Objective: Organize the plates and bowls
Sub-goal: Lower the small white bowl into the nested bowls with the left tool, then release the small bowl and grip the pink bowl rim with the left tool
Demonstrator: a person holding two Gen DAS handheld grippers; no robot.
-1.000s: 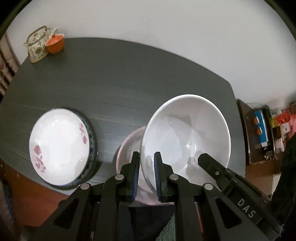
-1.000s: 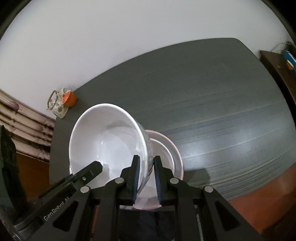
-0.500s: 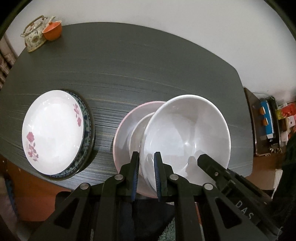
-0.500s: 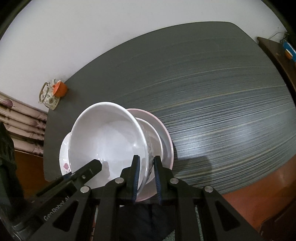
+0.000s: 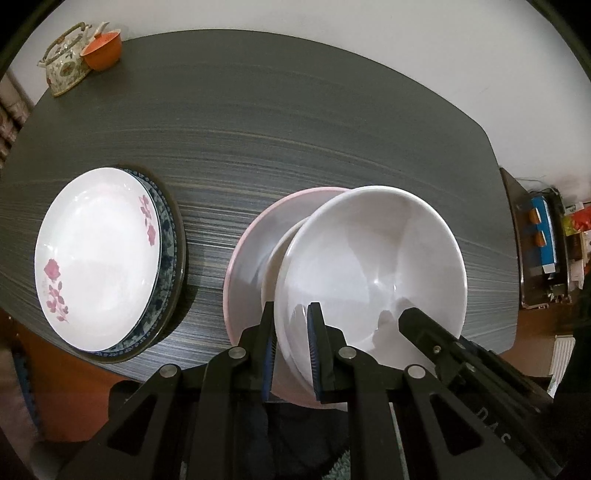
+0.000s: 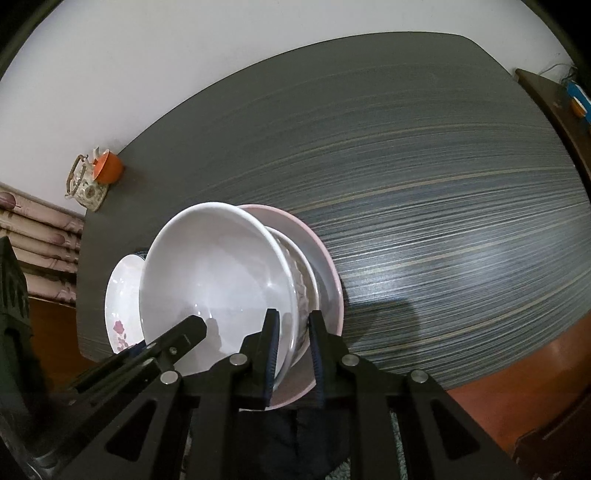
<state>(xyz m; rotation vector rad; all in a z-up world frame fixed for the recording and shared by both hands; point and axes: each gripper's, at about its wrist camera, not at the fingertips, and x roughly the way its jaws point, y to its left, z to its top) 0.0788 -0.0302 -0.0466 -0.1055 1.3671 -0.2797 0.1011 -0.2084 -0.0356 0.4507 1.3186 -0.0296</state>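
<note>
Left tongs (image 5: 290, 341), black with blue ribbed pads, pinching the near-left rim of a large plain white ceramic bowl (image 5: 373, 266); right tongs (image 6: 291, 343) pinching the near-right rim of the same bowl, one pad inside the wall and one outside in each case. The white bowl sits tilted within a smaller patterned white bowl (image 6: 303, 284), which rests in a wide shallow pink-rimmed bowl (image 5: 258, 236) standing on the dark grey wood-grain counter (image 5: 295, 122) near its front edge. To the left, a white plate with pink flower prints (image 5: 96, 254) lies stacked on a blue-patterned plate (image 5: 168, 236), just beside the pink-rimmed bowl but apart from it. At the far left corner of the counter, a floral ceramic teapot with a wire handle (image 5: 66, 68) stands touching a small orange cup (image 5: 103, 55). A white wall (image 5: 332, 22) rises behind the counter.
</note>
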